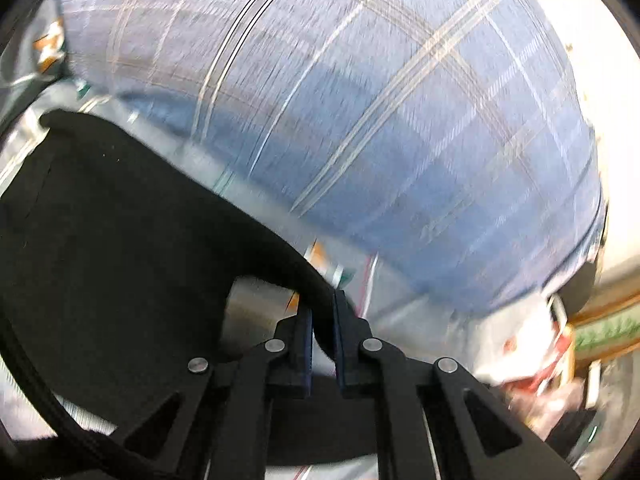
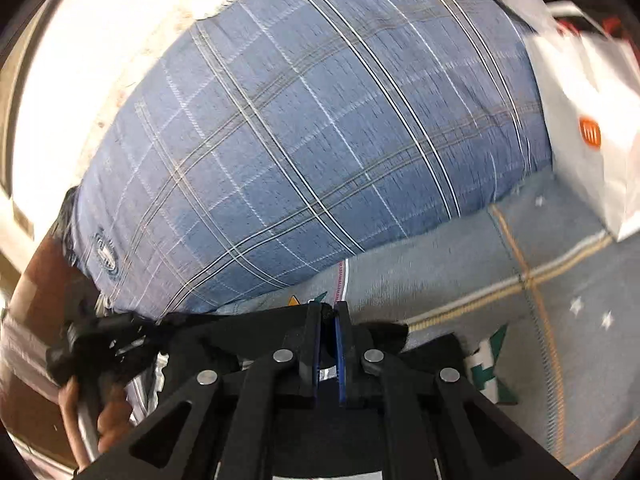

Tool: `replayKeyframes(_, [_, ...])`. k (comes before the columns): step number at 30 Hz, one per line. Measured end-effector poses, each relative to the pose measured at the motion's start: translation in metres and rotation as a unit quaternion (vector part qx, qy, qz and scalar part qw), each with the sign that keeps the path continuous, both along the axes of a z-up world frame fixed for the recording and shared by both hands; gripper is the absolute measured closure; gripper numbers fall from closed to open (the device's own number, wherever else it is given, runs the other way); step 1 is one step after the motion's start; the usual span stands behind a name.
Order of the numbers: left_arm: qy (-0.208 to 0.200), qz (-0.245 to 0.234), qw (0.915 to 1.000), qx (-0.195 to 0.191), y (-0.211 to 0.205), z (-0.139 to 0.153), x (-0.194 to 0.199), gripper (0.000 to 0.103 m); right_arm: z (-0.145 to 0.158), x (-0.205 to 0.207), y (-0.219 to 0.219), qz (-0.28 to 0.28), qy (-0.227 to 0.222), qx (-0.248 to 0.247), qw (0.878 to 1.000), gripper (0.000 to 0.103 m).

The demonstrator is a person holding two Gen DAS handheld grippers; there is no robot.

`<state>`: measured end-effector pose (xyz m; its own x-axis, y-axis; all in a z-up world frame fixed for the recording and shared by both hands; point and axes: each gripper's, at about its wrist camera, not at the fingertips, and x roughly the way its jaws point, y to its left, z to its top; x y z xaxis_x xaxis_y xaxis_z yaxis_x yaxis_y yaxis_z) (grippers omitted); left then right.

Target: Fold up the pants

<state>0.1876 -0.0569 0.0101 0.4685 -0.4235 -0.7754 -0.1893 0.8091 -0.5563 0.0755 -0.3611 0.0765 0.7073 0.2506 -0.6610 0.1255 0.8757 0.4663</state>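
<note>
The black pants (image 1: 104,240) fill the lower left of the left wrist view, lifted off the bed. My left gripper (image 1: 322,312) is shut on their edge, with black cloth pinched between the blue-lined fingers. In the right wrist view the pants (image 2: 248,328) stretch left from my right gripper (image 2: 328,312), which is shut on another part of the edge. The other gripper and the hand holding it (image 2: 92,360) show at the lower left of that view.
A big blue plaid pillow (image 1: 380,120) lies just ahead, also in the right wrist view (image 2: 300,128). The bed sheet (image 2: 500,280) is grey with stripes and stars. A white shopping bag (image 2: 588,128) stands at the right. Clutter (image 1: 552,344) lies at the bed's edge.
</note>
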Motion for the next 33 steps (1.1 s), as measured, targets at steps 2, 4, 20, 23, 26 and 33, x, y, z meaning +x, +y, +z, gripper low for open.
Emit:
replayKeyframes(2, [0.009, -0.011, 0.9998, 0.013, -0.008, -0.012, -0.026, 0.095, -0.01, -0.001, -0.003, 0.001, 0.031, -0.02, 0.999, 0.097])
replayKeyframes(4, [0.012, -0.021, 0.9993, 0.03, -0.013, -0.027, -0.043, 0.095, -0.034, -0.001, -0.008, -0.006, 0.091, -0.017, 0.996, 0.097])
replayKeyframes(20, [0.026, -0.075, 0.994, 0.076, -0.028, -0.075, -0.086, 0.083, -0.078, -0.039, -0.037, -0.048, 0.212, 0.023, 0.976, 0.094])
replayKeyframes(23, [0.024, -0.084, 0.9932, 0.077, -0.03, -0.077, -0.096, 0.065, -0.063, -0.051, -0.055, -0.078, 0.168, 0.045, 0.982, 0.094])
replayKeyframes(26, [0.013, -0.094, 0.9917, 0.087, -0.037, -0.074, -0.102, 0.063, -0.052, -0.05, -0.057, -0.071, 0.118, 0.067, 0.988, 0.081])
replayKeyframes(33, [0.01, -0.096, 0.9919, 0.083, -0.044, -0.075, -0.098, 0.058, -0.065, -0.021, -0.029, -0.015, 0.145, 0.049, 0.988, 0.042])
